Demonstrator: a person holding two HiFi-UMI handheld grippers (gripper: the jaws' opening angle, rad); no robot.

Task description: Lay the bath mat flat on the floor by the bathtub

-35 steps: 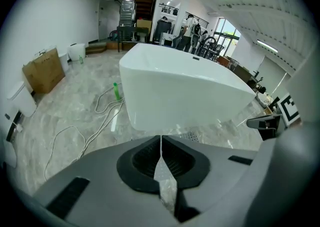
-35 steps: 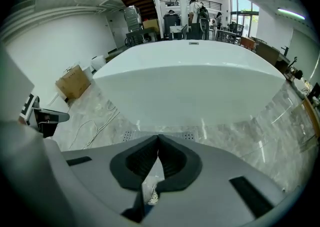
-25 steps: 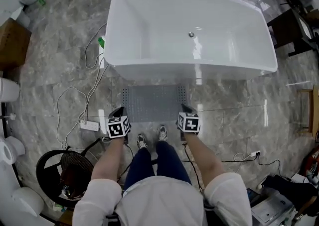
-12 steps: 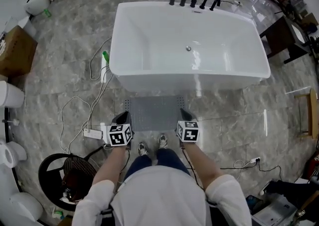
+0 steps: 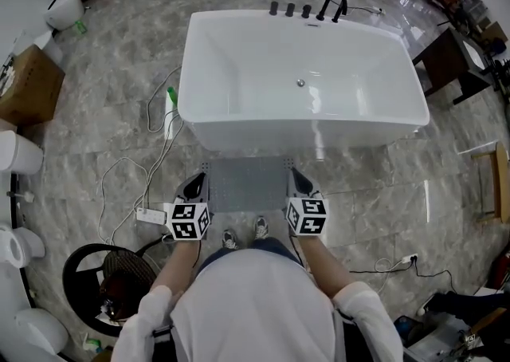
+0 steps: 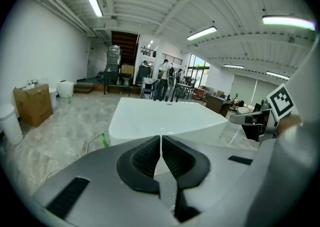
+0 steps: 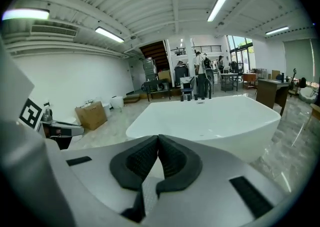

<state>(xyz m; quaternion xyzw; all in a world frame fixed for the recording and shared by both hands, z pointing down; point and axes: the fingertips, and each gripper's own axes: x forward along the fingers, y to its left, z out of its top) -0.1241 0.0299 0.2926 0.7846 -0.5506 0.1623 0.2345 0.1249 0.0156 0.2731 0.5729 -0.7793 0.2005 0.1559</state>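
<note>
While the grey bath mat (image 5: pixel 245 183) lies flat on the marble floor (image 5: pixel 374 185), its far edge sits right at the foot of the white bathtub (image 5: pixel 303 73) and its near edge just ahead of the person's shoes (image 5: pixel 229 238). In the head view the left tongs (image 5: pixel 196 185) show over the mat's left edge and the right tongs (image 5: pixel 298 182) over its right edge, both pressed together with nothing between them. White cables (image 5: pixel 135 169) trail across the floor left of the mat, and a wide stretch of bare marble runs to its right.
</note>
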